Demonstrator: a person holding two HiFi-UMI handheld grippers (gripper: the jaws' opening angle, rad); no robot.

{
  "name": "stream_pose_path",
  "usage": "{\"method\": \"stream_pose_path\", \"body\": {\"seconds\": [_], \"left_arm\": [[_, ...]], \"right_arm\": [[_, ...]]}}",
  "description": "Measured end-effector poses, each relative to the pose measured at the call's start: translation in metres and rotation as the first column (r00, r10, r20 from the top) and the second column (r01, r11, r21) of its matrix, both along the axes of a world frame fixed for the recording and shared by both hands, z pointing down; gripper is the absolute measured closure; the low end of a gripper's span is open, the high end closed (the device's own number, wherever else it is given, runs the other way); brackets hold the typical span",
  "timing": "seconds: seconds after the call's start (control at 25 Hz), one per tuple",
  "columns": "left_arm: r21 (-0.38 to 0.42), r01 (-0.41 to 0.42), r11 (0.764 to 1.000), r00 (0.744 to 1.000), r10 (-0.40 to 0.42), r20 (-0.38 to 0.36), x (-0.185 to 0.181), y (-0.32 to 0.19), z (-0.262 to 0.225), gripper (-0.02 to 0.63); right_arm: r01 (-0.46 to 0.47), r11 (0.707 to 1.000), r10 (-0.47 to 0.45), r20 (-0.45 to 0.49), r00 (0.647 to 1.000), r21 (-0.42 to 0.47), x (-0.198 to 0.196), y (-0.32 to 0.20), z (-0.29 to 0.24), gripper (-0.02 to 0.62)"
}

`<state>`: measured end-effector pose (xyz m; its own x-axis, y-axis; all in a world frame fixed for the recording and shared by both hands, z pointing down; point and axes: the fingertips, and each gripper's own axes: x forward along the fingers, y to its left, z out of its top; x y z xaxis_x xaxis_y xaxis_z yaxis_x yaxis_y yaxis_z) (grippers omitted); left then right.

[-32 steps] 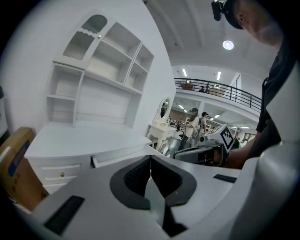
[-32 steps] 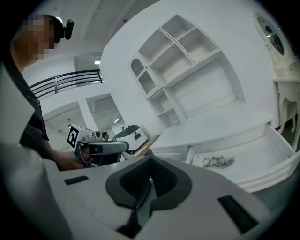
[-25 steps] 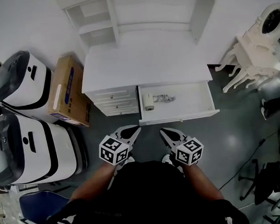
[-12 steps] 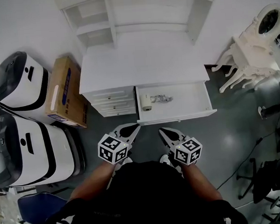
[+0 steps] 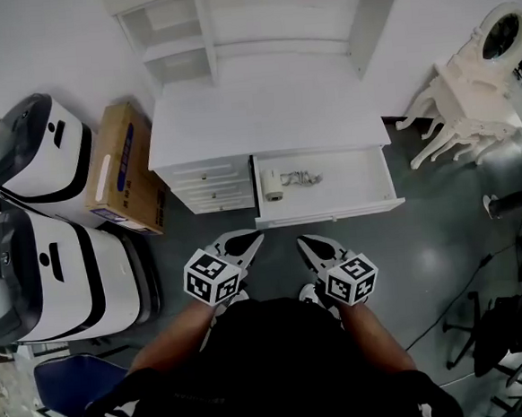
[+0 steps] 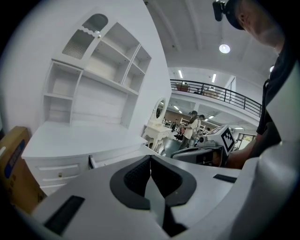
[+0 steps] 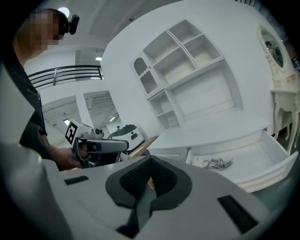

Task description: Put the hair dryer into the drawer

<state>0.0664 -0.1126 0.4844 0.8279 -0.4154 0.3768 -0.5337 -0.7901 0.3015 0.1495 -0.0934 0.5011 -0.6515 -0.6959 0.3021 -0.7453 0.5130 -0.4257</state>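
The white hair dryer (image 5: 274,186) lies at the left end of the open drawer (image 5: 369,205) of the white desk (image 5: 262,113), its grey cord (image 5: 304,179) coiled beside it. In the right gripper view the hair dryer (image 7: 200,161) and cord (image 7: 218,163) rest on the floor of the drawer (image 7: 269,161). My left gripper (image 5: 253,240) and right gripper (image 5: 304,242) hang side by side in front of the drawer, well short of it. Both are shut with nothing between the jaws, as the left gripper (image 6: 150,160) and right gripper (image 7: 149,162) show in their own views.
A cardboard box (image 5: 123,169) leans against the desk's left side, beside two large white and black machines (image 5: 36,149) (image 5: 50,274). White ornate furniture (image 5: 468,97) stands at the right, and a cable (image 5: 449,305) runs over the grey floor. Small shut drawers (image 5: 210,185) sit left of the open one.
The head view has swayed slightly. Both grippers keep their places in front of the drawer, and the hair dryer lies as before.
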Motion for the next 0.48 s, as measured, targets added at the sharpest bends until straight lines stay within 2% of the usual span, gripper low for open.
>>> {"method": "stream_pose_path", "body": {"seconds": [0.48], "left_arm": [[0.007,-0.007,1.000,1.000,0.007,0.013,-0.0010,0.0085,-0.0015,0.595]], "right_arm": [[-0.004,1.000,0.004,0.002,1.000,-0.006,0.0009,0.0090,0.0028,0.571]]}}
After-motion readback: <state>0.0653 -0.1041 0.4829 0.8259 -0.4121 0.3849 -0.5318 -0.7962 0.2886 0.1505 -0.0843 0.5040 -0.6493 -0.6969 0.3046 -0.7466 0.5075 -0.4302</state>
